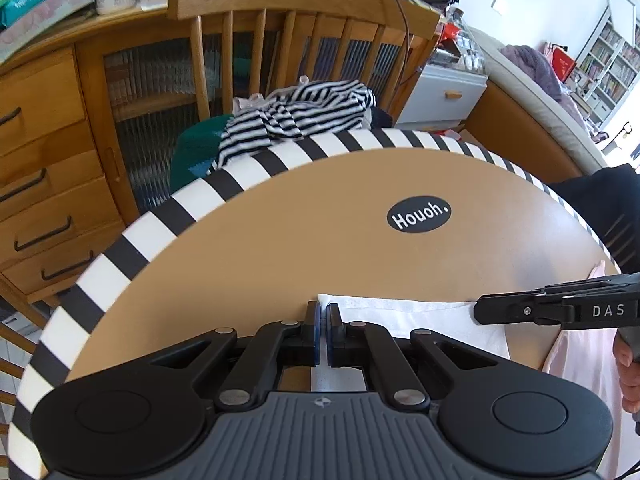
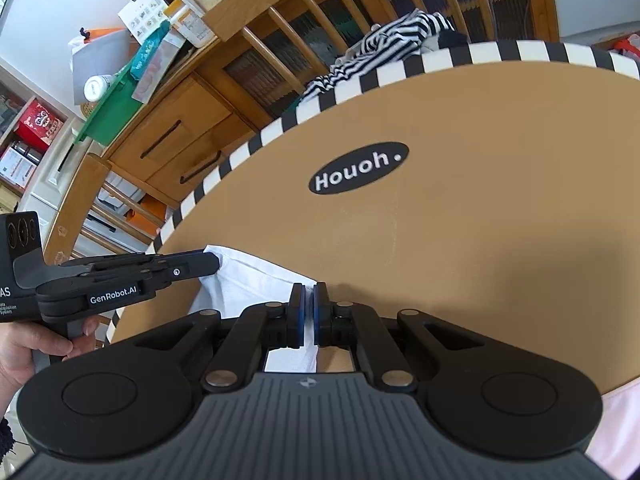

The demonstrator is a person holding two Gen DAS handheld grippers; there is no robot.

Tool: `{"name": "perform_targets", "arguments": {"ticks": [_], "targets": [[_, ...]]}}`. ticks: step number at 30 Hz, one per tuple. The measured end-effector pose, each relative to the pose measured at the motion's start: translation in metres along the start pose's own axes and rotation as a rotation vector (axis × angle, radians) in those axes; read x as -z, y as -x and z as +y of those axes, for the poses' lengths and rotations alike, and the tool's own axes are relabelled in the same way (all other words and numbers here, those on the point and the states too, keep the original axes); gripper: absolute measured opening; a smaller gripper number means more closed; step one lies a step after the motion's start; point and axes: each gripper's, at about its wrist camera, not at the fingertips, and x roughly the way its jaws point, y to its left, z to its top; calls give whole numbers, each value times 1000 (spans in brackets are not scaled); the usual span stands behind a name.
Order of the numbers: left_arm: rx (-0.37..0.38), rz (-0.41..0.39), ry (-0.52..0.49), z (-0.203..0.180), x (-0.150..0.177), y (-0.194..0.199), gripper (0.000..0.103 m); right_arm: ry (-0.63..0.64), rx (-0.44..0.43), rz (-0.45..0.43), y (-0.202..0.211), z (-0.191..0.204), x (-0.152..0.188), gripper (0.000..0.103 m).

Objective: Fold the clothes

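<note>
A round tan tabletop [image 1: 320, 208] with a black-and-white striped rim fills both views, a black oval "Houoh." sticker [image 1: 419, 214] lying on its far half. Beyond the far rim stands a wooden chair [image 1: 304, 4], and behind it a wooden sideboard [image 1: 48, 128] with drawers and ribbed glass doors. On the chair seat sits a heap of clothes topped by a navy-and-white striped garment [image 1: 296, 114].

At the near edge of the tabletop lies a white garment [image 1: 420, 320], its far edge running left to right and its near part hanging off the table. The left tool [image 1: 321, 312] is closed on the left corner of that far edge, the blue pads pinching white cloth. The right tool [image 2: 309, 294] is likewise closed on the right corner of the same edge. In the right wrist view a hand [image 2: 24, 344] grips the handle of the left tool. A pale pink cloth [image 1: 576, 356] shows at the near right, just beside the white garment.
</note>
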Motion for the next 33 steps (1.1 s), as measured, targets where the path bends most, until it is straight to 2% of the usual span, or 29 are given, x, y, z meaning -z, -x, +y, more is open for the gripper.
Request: {"name": "perform_targets", "arguments": {"ticks": [6,13,20,23,28,33], "targets": [[-15,-47,16,-5,4,34,3,26,-19,-17,17,17,0,4],[-9,-121,47,-26,28,101,3,93,-72,-36,53,42,14,4],[3,-175,68,-71,94,154,3,275,-83,-20,99,49,61,4],[36,-164,132,-84,131,160,3,343,-55,28,103,47,90,4],[11,-131,183,-101,188,164,3,373,-47,110,97,40,131,4],[-63,-149,129,-125,219,171,3,458,-23,135,97,42,155,4]]}}
